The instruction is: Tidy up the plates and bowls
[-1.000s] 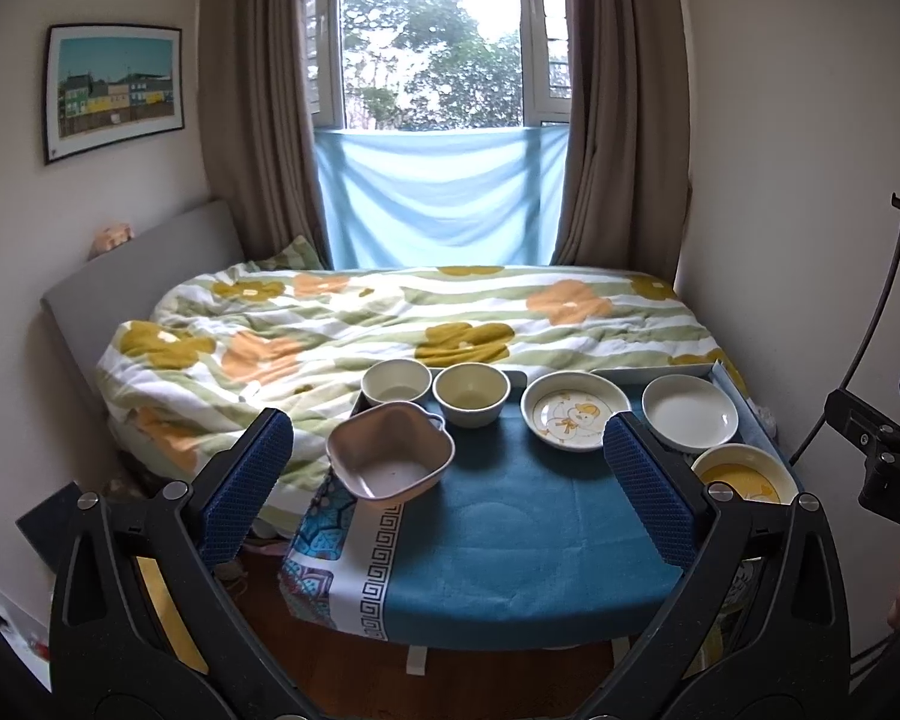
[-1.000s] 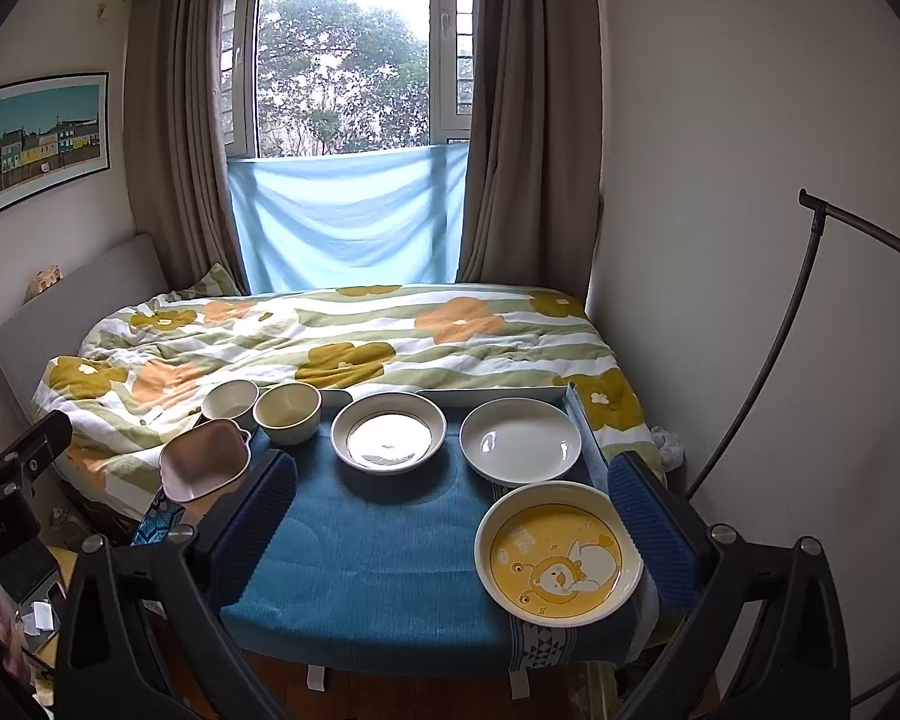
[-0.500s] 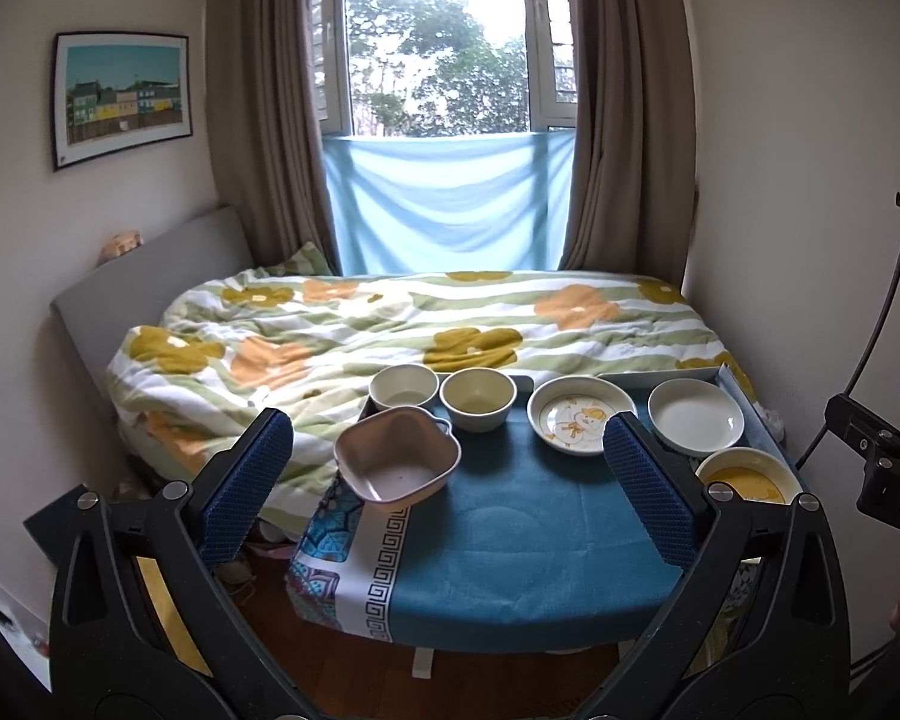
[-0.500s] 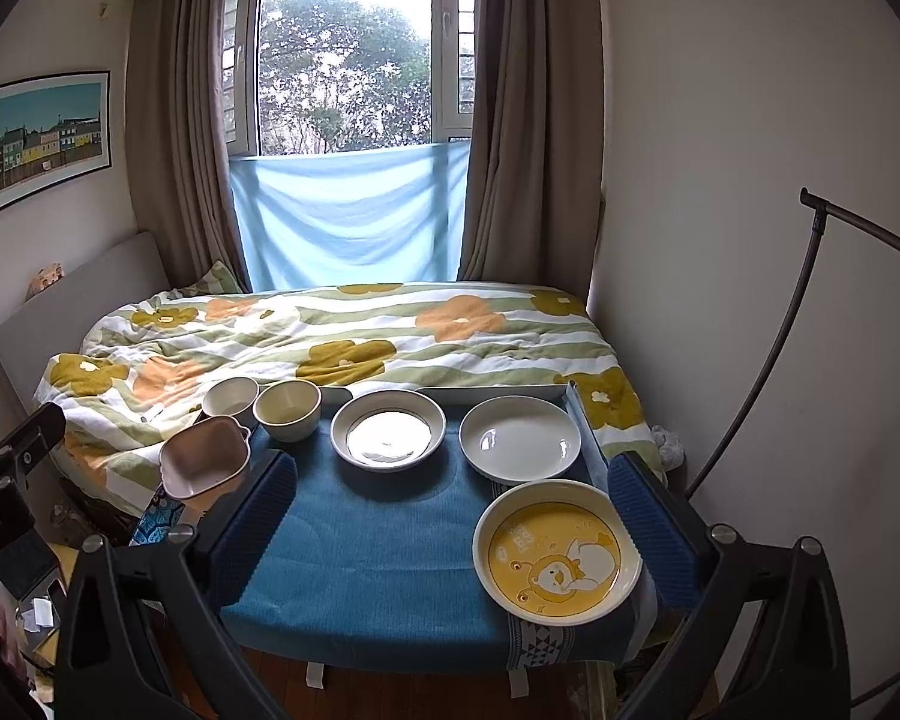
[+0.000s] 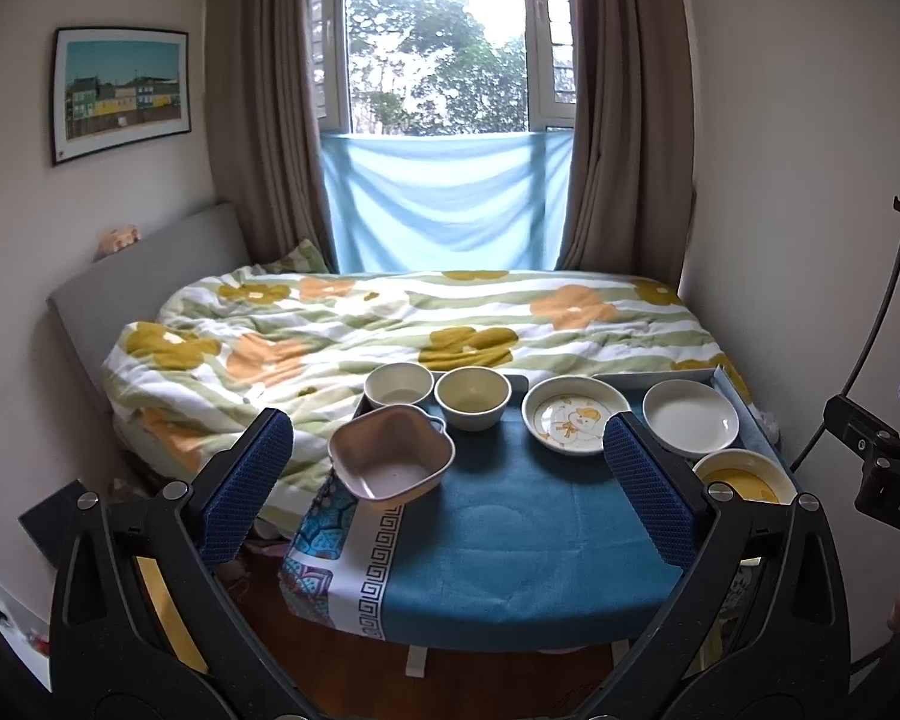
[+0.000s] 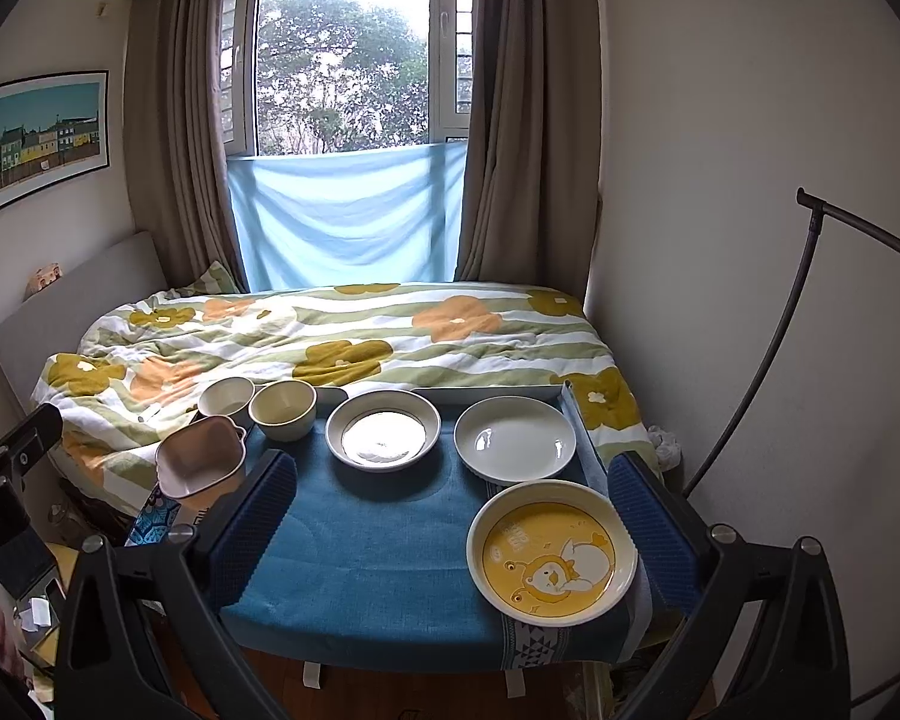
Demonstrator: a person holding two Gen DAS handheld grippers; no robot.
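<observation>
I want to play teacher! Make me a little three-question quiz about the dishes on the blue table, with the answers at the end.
1. True or false: the pink square bowl with handles sits at the table's left edge.
2. How many small round cream bowls stand side by side at the back? A) one B) two C) four
3. Fill in: the yellow plate with a cartoon bear is nearest the ____ gripper.

Key:
1. True.
2. B: the white-cream bowl and the yellowish cream bowl.
3. Right; its jaws are spread wide and hold nothing, like those of the left gripper.
</observation>
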